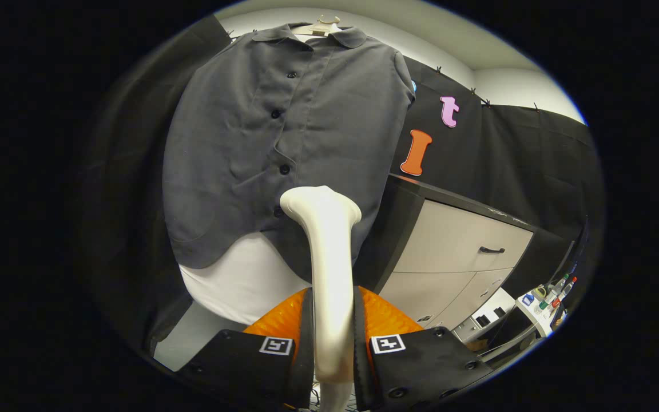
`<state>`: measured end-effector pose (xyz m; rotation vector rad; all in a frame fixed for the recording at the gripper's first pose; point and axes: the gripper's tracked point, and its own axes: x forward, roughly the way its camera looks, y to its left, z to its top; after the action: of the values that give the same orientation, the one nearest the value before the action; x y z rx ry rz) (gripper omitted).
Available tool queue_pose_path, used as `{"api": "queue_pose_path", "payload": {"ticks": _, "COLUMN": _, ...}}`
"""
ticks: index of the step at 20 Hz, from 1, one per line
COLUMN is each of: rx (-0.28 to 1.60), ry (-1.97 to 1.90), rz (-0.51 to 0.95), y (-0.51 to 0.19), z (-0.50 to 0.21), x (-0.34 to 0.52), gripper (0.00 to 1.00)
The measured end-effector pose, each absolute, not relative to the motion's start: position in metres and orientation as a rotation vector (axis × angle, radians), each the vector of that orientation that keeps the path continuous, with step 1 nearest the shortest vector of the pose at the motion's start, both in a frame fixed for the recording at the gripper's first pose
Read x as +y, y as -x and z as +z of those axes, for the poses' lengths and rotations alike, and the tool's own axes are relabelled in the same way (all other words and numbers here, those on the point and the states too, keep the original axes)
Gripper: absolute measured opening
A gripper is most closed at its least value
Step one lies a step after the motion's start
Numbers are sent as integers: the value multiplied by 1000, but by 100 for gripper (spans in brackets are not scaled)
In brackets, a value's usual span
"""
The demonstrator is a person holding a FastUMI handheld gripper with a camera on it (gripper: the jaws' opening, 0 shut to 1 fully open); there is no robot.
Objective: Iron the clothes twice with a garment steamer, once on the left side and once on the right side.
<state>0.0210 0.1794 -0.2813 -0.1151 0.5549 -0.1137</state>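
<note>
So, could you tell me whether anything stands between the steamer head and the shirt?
Nothing visible does. The gripper is shut on the steamer, whose head points at the grey shirt's lower button line.

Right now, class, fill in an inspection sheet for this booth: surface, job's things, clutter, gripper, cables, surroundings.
Surface: white panel behind the shirt's hem.
Job's things: grey shirt, buttoned, on a hanger; white steamer, its head at the lower placket.
Clutter: bottles and small items on a low white stand beyond the cabinet.
Gripper: gripper shut on the steamer's handle, both fingers pressing it.
Cables: nothing seen.
Surroundings: beige cabinet with a dark handle beside the shirt; black cloth wall behind.
</note>
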Motion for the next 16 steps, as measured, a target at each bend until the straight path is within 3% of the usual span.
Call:
{"api": "queue_pose_path", "payload": {"ticks": 8, "rx": 531, "ry": 117, "rz": -165, "y": -16, "z": -261, "x": 165, "gripper": 36}}
{"api": "queue_pose_path", "payload": {"ticks": 16, "rx": 333, "ry": 170, "rz": -223, "y": -20, "z": -155, "x": 154, "gripper": 36}}
